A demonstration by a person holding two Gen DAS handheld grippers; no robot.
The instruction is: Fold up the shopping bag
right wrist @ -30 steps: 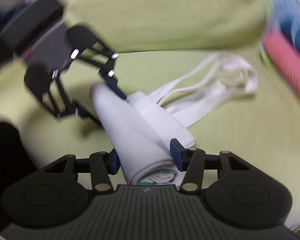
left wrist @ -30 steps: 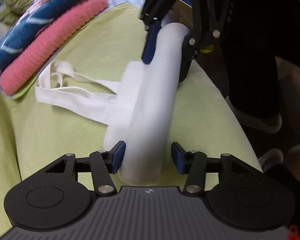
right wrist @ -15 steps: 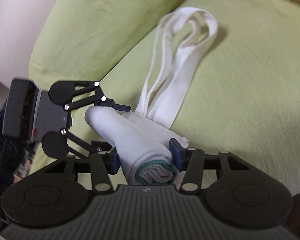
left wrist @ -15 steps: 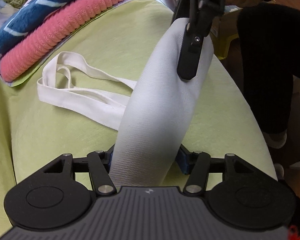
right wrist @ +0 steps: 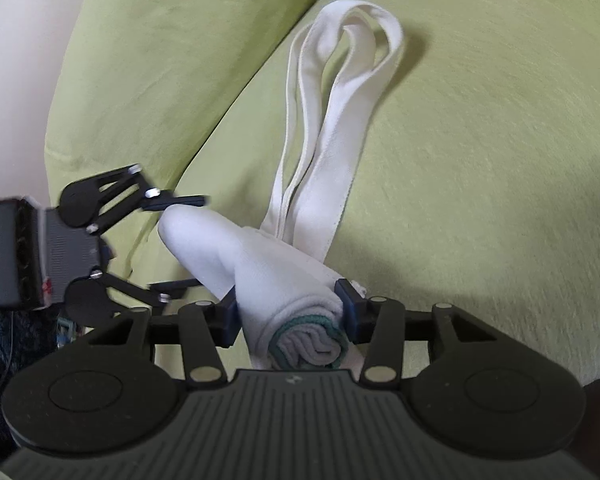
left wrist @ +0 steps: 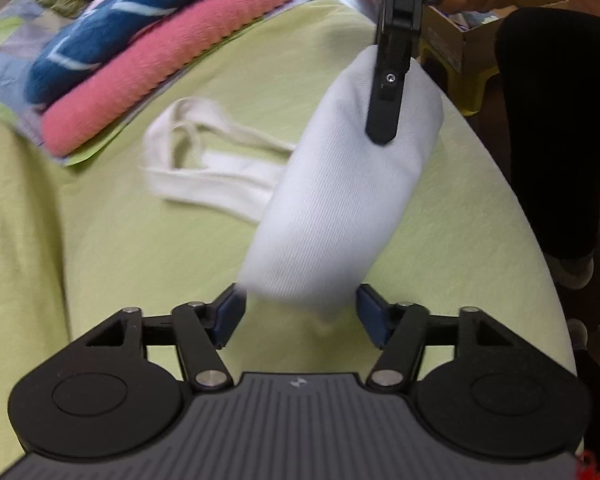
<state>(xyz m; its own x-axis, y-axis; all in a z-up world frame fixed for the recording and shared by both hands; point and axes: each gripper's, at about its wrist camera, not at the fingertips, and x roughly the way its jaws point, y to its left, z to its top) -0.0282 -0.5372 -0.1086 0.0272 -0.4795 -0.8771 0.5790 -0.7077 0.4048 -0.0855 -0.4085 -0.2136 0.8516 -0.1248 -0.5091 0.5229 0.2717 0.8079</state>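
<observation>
The white shopping bag (left wrist: 340, 184) is rolled into a tube, tilted above the lime-green cushion (left wrist: 180, 260). Its handles (left wrist: 204, 160) trail flat on the cushion. My right gripper (right wrist: 288, 312) is closing on the near end of the roll (right wrist: 276, 280), both blue pads pressing its sides. One of the right gripper's fingers (left wrist: 384, 112) lies across the far upper end in the left wrist view. My left gripper (left wrist: 300, 312) straddles the lower end, jaws closing slightly, pads beside the cloth without squeezing it. In the right wrist view, the left gripper (right wrist: 194, 240) brackets the far tip, and the handles (right wrist: 340, 100) loop away.
Folded pink and blue towels (left wrist: 160, 60) are stacked at the cushion's far left. A cardboard box (left wrist: 480, 20) on a yellow stool (left wrist: 472, 88) and a person's black-clad leg (left wrist: 560, 120) stand past the right edge. The sofa back (right wrist: 160, 60) rises behind the roll.
The roll has come up off the cushion and tilted as the right gripper rolled over and lifted its end. The left gripper drew back, so the roll's end now sits at its tips.
</observation>
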